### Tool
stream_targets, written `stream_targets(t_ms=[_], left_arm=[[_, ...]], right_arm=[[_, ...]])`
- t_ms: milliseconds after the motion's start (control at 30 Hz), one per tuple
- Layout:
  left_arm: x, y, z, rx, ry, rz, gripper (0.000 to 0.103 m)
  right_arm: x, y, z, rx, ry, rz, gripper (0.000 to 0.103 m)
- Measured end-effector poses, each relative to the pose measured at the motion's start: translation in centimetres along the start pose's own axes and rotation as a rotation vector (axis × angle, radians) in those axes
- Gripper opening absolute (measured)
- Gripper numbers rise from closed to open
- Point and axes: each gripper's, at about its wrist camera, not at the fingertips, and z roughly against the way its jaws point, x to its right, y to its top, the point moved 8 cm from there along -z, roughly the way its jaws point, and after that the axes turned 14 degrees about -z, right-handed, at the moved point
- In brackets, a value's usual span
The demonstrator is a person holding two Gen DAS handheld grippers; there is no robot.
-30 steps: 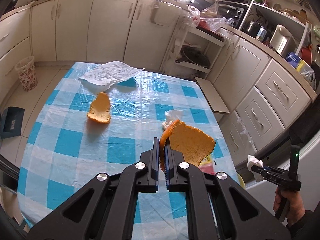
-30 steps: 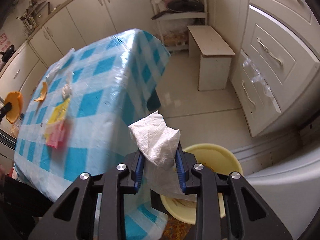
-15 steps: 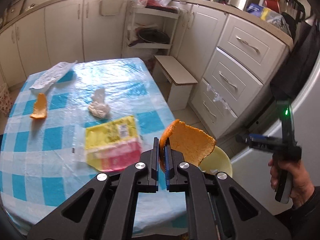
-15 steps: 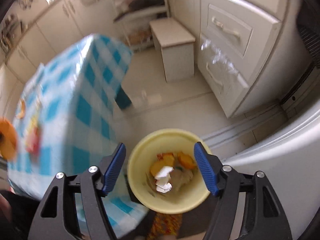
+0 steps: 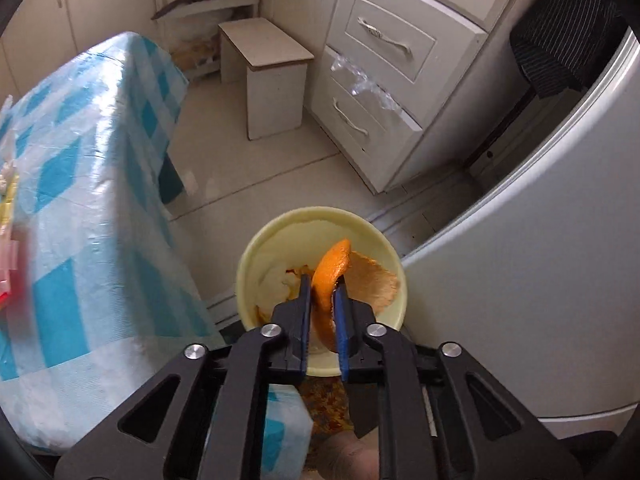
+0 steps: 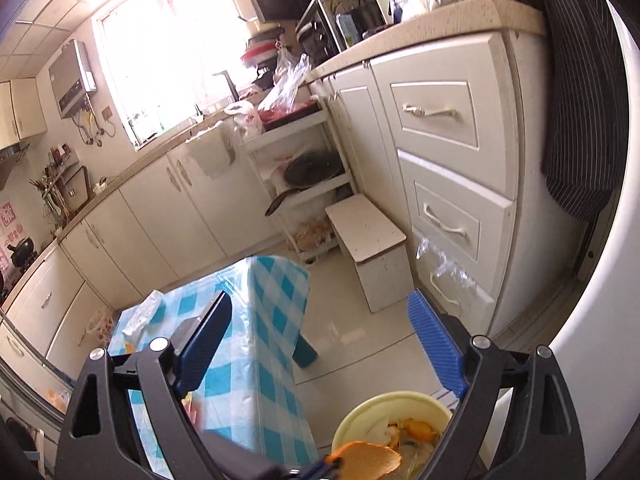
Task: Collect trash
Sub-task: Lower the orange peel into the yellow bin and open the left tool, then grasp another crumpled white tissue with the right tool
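My left gripper (image 5: 322,286) is shut on a large orange peel (image 5: 334,268) and holds it right above the yellow bin (image 5: 256,248) on the floor beside the table. The bin holds peels and a white tissue. In the right wrist view the same bin (image 6: 360,412) sits at the bottom, with the held peel (image 6: 368,460) over it. My right gripper (image 6: 320,344) is open and empty, raised above the bin and pointing toward the kitchen cabinets.
The table with the blue checked cloth (image 5: 80,184) stands left of the bin, with a yellow and pink wrapper (image 5: 8,216) at its edge. A small white stool (image 5: 268,76), a drawer cabinet (image 5: 384,76) and a white fridge (image 5: 540,280) surround the bin.
My left gripper carried the peel from over the table to above the bin. My right gripper, which let its tissue fall into the bin, has lifted and tilted up, still open.
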Motion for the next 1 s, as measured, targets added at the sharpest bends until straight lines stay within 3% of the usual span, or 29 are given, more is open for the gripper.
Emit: stream_targets(t_ms=[33, 100, 200, 433, 733, 833, 1000], left_arm=[[0.0, 0.2, -0.4, -0.011, 0.004, 0.001, 0.028], [0.3, 0.7, -0.2, 0.011, 0.009, -0.001, 0.058], [-0.4, 1.3, 1.3, 0.055, -0.001, -0.006, 0.067], [-6.4, 0.5, 7.3, 0.131, 0.045, 0.047, 0.074], [-17.9, -2.4, 15.0, 0.194, 0.244, 0.107, 0.083], [-22.5, -3.7, 16.2, 0.192, 0.287, 0.174, 0.083], [-29.4, -8.0, 16.9, 0.186, 0.282, 0.384, 0.083]], right_arm=[[-0.1, 0.4, 0.0, 0.007, -0.002, -0.002, 0.086], [-0.2, 1.2, 0.2, 0.019, -0.002, -0.01, 0.086], [-0.4, 1.9, 0.5, 0.035, 0.003, -0.027, 0.087], [-2.3, 1.3, 0.4, 0.042, 0.023, -0.007, 0.09], [-6.0, -1.4, -1.7, -0.014, 0.028, 0.092, 0.091], [-7.1, -2.7, -2.7, -0.04, 0.022, 0.132, 0.091], [-8.6, -5.1, -4.4, -0.101, 0.023, 0.173, 0.091]])
